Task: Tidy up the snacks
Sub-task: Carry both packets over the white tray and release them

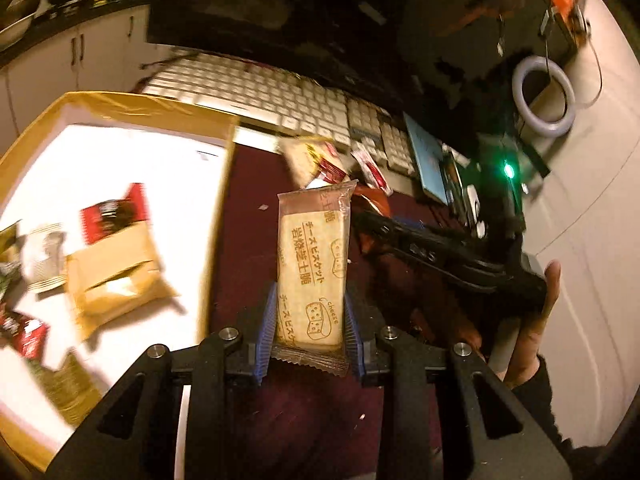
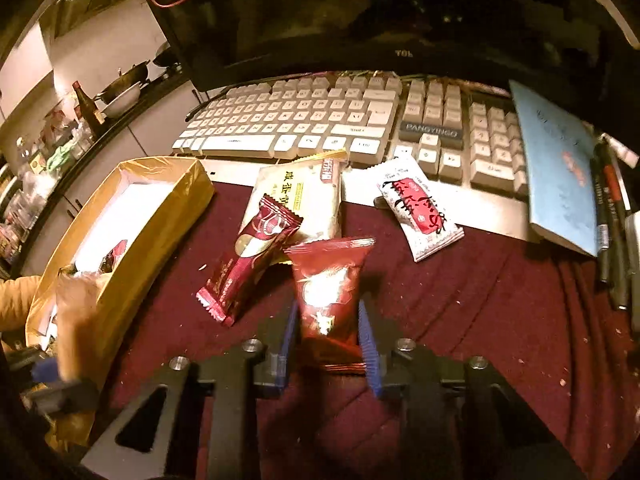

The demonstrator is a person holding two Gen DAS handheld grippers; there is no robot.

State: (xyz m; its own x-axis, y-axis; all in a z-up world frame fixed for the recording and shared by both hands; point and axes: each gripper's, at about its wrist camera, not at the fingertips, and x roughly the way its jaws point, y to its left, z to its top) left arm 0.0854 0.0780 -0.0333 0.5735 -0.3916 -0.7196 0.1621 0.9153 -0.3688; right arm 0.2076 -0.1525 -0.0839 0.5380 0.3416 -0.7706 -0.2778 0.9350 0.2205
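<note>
My left gripper [image 1: 310, 320] is shut on a tan cheese biscuit packet [image 1: 314, 268], held upright above the maroon cloth just right of the yellow box [image 1: 120, 108]. The box holds several snack packets, among them a tan one [image 1: 116, 284] and a red one [image 1: 114, 216]. My right gripper [image 2: 330, 328] is shut on a red snack packet [image 2: 328, 284], a little above the cloth. On the cloth ahead lie a dark red packet [image 2: 250, 256], a white packet with yellow trim [image 2: 300, 196] and a white-and-red packet [image 2: 420, 212]. The yellow box [image 2: 168, 208] stands at the left.
A white keyboard [image 2: 320, 120] and a dark monitor [image 2: 360, 12] stand behind the snacks. A blue booklet [image 2: 560, 168] and pens [image 2: 612, 220] lie at the right. The right gripper and the hand on it [image 1: 536, 320] show in the left wrist view.
</note>
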